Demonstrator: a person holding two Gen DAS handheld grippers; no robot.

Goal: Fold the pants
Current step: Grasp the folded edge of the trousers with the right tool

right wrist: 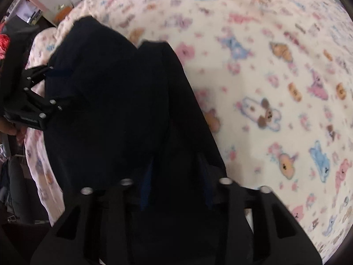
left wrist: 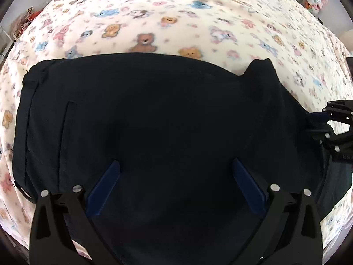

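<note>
Dark navy pants (left wrist: 154,121) lie folded into a broad block on a cream teddy-bear blanket (left wrist: 176,22). My left gripper (left wrist: 175,170) hangs open over the near part of the block, blue pads wide apart and nothing pinched. At the pants' right end sits my right gripper (left wrist: 315,123). In the right wrist view the pants (right wrist: 110,99) run away from the camera, and a thick fold of the cloth sits between the fingers of the right gripper (right wrist: 177,172), which are shut on it. The left gripper (right wrist: 55,90) shows at the pants' left side.
The blanket (right wrist: 264,88) spreads wide on the right of the pants. The bed's edge drops off at the left of the right wrist view, with a hand (right wrist: 13,130) and dark clutter there. Plush toys (left wrist: 317,0) sit beyond the far right corner.
</note>
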